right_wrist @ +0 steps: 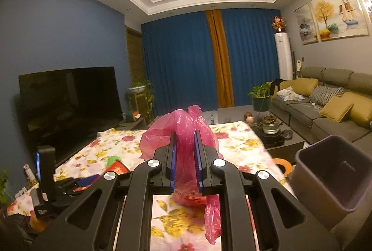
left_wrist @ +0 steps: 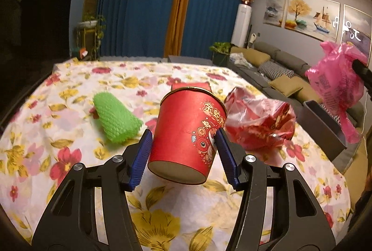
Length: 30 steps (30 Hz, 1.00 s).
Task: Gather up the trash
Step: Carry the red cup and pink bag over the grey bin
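A living-room clean-up caught mid-carry: the left hand-held gripper point(left_wrist: 183, 146) grips a red paper cup point(left_wrist: 188, 135) by its sides, its 2 blue pads wide apart and pressed to the cup wall, the cup tilted so its base faces the camera and its gold-rimmed mouth points away over the floral tabletop point(left_wrist: 69, 93). The cup's long axis runs roughly along the fingers, leaning a little to the right, and it appears lifted clear of the cloth. The right hand-held gripper point(right_wrist: 186, 158) is nearly closed, its 2 pads pinching a bunched pink plastic bag point(right_wrist: 183, 125) that billows above the fingers and trails a loose tail below them. The relation that matters is the gray bin point(right_wrist: 334, 172): it sits just off the tabletop's right edge, low and to the right of the bag-carrying gripper, which is clearly the nearer of the 2. In the left wrist view the same bin point(left_wrist: 323, 125) lies well to the right of the cup, beyond a crumpled red wrapper point(left_wrist: 258, 125), so the cup would probably have to travel rightward across that wrapper to reach it. A green foam net sleeve point(left_wrist: 116, 121) lies on the cloth left of the cup, not yet collected, as does the wrapper.
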Motion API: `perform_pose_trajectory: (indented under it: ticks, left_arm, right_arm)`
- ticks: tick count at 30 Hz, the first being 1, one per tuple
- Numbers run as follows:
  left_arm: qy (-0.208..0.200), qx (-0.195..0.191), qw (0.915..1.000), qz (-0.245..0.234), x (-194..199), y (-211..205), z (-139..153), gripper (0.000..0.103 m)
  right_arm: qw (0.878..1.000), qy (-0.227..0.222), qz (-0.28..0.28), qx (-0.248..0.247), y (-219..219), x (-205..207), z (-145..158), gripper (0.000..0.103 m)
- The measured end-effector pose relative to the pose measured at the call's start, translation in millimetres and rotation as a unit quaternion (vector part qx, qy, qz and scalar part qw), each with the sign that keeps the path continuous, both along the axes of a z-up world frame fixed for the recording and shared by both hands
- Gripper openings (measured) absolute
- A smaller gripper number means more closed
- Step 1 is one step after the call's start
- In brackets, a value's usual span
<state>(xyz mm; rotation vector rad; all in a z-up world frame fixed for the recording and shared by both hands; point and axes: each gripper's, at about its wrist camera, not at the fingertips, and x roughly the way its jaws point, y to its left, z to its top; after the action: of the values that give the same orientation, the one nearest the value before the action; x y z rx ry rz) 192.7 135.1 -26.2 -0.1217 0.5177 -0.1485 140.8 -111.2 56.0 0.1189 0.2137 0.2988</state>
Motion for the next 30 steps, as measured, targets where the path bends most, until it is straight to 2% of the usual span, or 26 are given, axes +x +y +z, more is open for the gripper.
perform_pose_trajectory:
  ticks: [10, 16, 23, 30]
  left_arm:
    - [-0.033, 0.007, 0.9994, -0.009, -20.3, -34.4, 41.6, 0.055]
    - [-0.046, 0.007, 0.9983, -0.033, -23.3, -69.7, 63.0, 0.055]
    - [-0.064, 0.014, 0.9944, -0.083, -21.6, -134.1, 81.3, 0.055]
    - [-0.074, 0.009, 0.9885, -0.131, -15.9, -196.7, 87.2, 0.055]
  right_arm:
    - [0.999, -0.004, -0.032, -0.005, -36.3, -9.0, 6.5, 0.015]
    - [0.999, -0.010, -0.046, -0.006, -57.9, -16.0, 6.8, 0.015]
    - [0.997, -0.013, -0.073, -0.006, -90.8, -22.6, 8.7, 0.015]
    - [0.993, -0.011, -0.114, -0.001, -131.6, -27.2, 7.0, 0.015]
